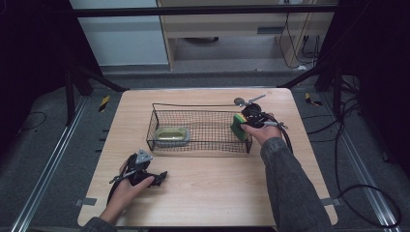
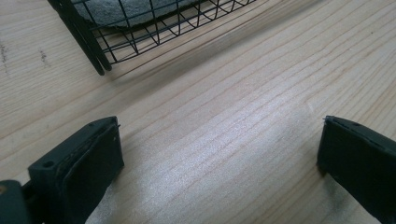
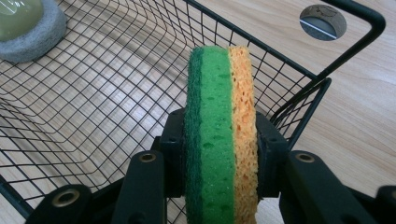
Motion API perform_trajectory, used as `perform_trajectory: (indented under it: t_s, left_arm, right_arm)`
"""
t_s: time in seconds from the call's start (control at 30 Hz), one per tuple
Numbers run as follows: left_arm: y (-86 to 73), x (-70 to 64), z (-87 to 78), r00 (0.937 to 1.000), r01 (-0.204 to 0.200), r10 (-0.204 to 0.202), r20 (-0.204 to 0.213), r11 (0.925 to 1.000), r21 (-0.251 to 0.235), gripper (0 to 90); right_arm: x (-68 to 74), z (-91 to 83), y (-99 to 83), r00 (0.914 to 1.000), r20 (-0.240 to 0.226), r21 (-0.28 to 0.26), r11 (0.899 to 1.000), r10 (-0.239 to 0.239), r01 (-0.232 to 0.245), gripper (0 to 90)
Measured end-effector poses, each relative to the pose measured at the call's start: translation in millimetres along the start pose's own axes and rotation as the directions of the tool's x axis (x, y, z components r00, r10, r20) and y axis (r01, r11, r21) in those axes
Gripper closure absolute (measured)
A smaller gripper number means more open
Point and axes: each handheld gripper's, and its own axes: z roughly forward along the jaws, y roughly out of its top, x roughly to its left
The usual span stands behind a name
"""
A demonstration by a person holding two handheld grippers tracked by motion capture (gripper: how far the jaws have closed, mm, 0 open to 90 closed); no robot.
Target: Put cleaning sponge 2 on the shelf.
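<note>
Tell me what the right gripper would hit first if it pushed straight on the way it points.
Probably the wire basket's mesh floor. The right gripper, clamped on the green-and-orange sponge, points down into the basket at its near end, so the sponge's leading edge would likely land there. The grey-rimmed scrub pad lies far off; depth is uncertain.

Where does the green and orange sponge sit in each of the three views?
High view: the sponge is right of centre, at the basket's right end, clamped in the right gripper.
Left gripper view: not in it.
Right gripper view: the sponge stands on edge at centre, between the jaws, above the basket's corner.
Shared landmark: the black wire basket, whose corner also appears in the left gripper view.
</note>
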Motion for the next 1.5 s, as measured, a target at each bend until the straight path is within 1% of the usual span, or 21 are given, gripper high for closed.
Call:
perform_trajectory:
  t_s: [0.33, 0.5, 0.6, 0.7, 0.8, 0.93, 0.97, 1.03, 1.07, 1.1, 1.13, 1.17, 1.27, 1.3, 1.33, 1.37, 1.4, 1.5]
  left_arm:
    - [0.0, 0.1, 0.0, 1.0000, -0.001, 0.001, 0.001, 1.0000, 0.000, 0.0]
    - [0.0, 0.0, 0.0, 1.0000, -0.001, 0.001, 0.001, 1.0000, 0.000, 0.0]
    - [0.0, 0.0, 0.1, 1.0000, -0.001, 0.001, 0.001, 1.0000, 0.000, 0.0]
    - [0.0, 0.0, 0.0, 1.0000, -0.001, 0.001, 0.000, 1.0000, 0.000, 0.0]
    - [0.0, 0.0, 0.0, 1.0000, -0.001, 0.001, 0.001, 1.0000, 0.001, 0.0]
    - [0.0, 0.0, 0.0, 1.0000, 0.000, 0.000, 0.001, 1.0000, 0.000, 0.0]
    - [0.1, 0.0, 0.0, 1.0000, -0.001, 0.001, 0.001, 1.0000, 0.000, 0.0]
    - [0.1, 0.0, 0.0, 1.0000, -0.001, 0.001, 0.001, 1.0000, 0.000, 0.0]
    - [0.1, 0.0, 0.1, 1.0000, -0.001, 0.001, 0.001, 1.0000, 0.000, 0.0]
    - [0.1, 0.0, 0.1, 1.0000, -0.001, 0.001, 0.001, 1.0000, 0.000, 0.0]
    - [0.2, 0.0, 0.2, 1.0000, -0.001, 0.001, 0.000, 1.0000, 0.000, 0.0]
    - [0.2, 0.0, 0.2, 1.0000, -0.001, 0.001, 0.000, 1.0000, 0.000, 0.0]
    - [0.3, 0.0, 0.3, 1.0000, -0.001, 0.001, 0.000, 1.0000, 0.000, 0.0]
    - [0.4, 0.1, 0.4, 1.0000, -0.001, 0.001, 0.000, 1.0000, -0.001, 0.0]
    - [0.4, 0.1, 0.5, 1.0000, -0.001, 0.001, 0.000, 1.0000, -0.001, 0.0]
    - [0.4, 0.1, 0.5, 1.0000, -0.001, 0.001, 0.000, 1.0000, -0.001, 0.0]
    - [0.6, 0.0, 0.6, 1.0000, -0.001, 0.001, 0.000, 1.0000, -0.001, 0.0]
    - [0.7, 0.0, 0.8, 1.0000, 0.000, 0.000, -0.001, 1.0000, -0.001, 0.0]
  right_arm:
    - [0.2, 0.4, 0.4, 1.0000, -0.001, 0.001, 1.000, 0.000, 0.000, 62.7]
    - [1.0, 0.4, 1.0, 1.0000, 0.001, 0.006, 1.000, 0.000, 0.000, 60.2]
    - [1.3, -1.5, 1.3, 1.0000, 0.004, 0.007, 1.000, 0.004, -0.004, 56.1]
    - [1.2, -3.2, 1.3, 1.0000, 0.009, 0.004, 1.000, 0.003, -0.003, 54.5]
    - [1.5, -8.5, 1.3, 0.9999, 0.014, 0.002, 1.000, 0.006, -0.006, 50.3]
    - [3.1, -14.4, 1.6, 0.9999, 0.010, -0.004, 1.000, 0.008, -0.008, 51.3]
    - [5.2, -19.0, 1.8, 1.0000, 0.001, -0.013, 1.000, 0.000, 0.000, 56.1]
    - [6.8, -21.0, 2.2, 1.0000, -0.004, -0.019, 1.000, 0.001, -0.001, 57.6]
    - [9.9, -23.2, 3.0, 0.9999, -0.009, -0.018, 1.000, -0.012, 0.012, 61.2]
    - [11.8, -23.6, 3.9, 0.9998, -0.018, -0.016, 1.000, -0.010, 0.009, 61.6]
    - [13.3, -23.4, 4.9, 0.9996, -0.021, -0.019, 1.000, -0.019, 0.018, 62.2]
    - [13.3, -23.4, 4.9, 0.9996, -0.021, -0.019, 1.000, -0.019, 0.018, 62.2]
    - [22.2, -19.4, 9.9, 0.9987, -0.043, -0.020, 0.999, -0.028, 0.027, 61.6]
    - [22.2, -19.4, 9.9, 0.9987, -0.043, -0.020, 0.999, -0.028, 0.027, 61.6]
    - [27.7, -16.1, 12.4, 0.9980, -0.055, -0.016, 0.999, -0.032, 0.031, 61.0]
    - [27.7, -16.1, 12.4, 0.9980, -0.055, -0.016, 0.999, -0.032, 0.031, 61.0]
    - [32.9, -13.2, 15.0, 0.9970, -0.069, -0.016, 0.999, -0.036, 0.035, 60.6]
    - [39.6, -9.5, 18.5, 0.9958, -0.081, -0.014, 0.999, -0.043, 0.043, 59.7]
